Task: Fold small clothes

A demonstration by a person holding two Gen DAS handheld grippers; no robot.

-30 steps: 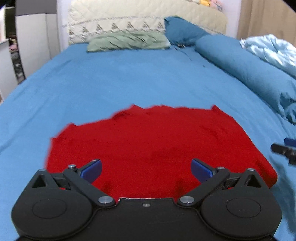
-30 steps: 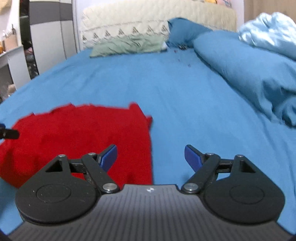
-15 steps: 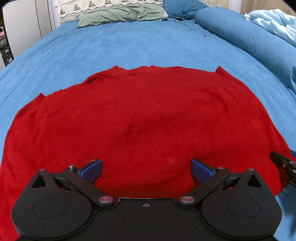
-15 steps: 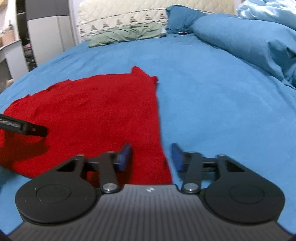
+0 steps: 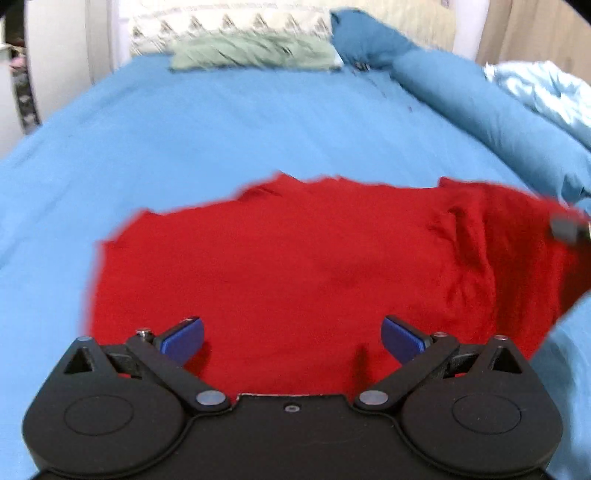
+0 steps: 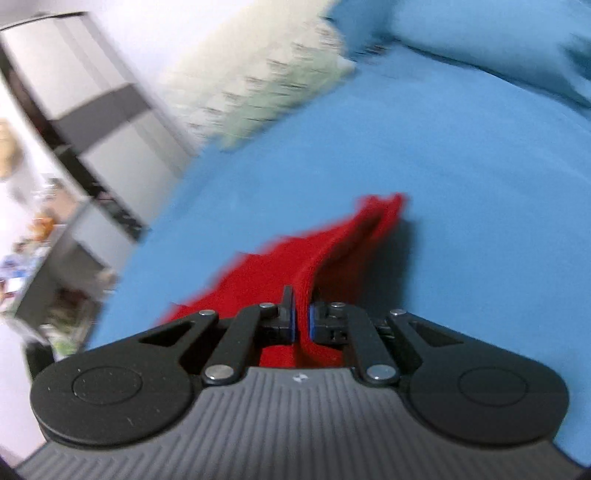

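Note:
A red knit garment (image 5: 295,266) lies spread on the blue bedsheet (image 5: 184,140). My left gripper (image 5: 291,338) is open and empty, hovering over the garment's near edge. My right gripper (image 6: 302,325) is shut on the garment's right edge (image 6: 332,254) and holds it lifted off the sheet, so the cloth rises in a ridge. In the left wrist view the right gripper's tip (image 5: 569,230) shows at the far right, with the red cloth raised and creased there.
A green pillow (image 5: 255,53) and a cream headboard (image 5: 229,22) are at the far end. A rolled blue duvet (image 5: 498,114) and pale blue bedding (image 5: 546,92) lie along the right. A grey wardrobe (image 6: 96,122) and cluttered shelves (image 6: 44,258) stand left of the bed.
My right gripper has closed on the garment's right edge and lifted it, tilting as it rose. My left gripper has pulled back, still open.

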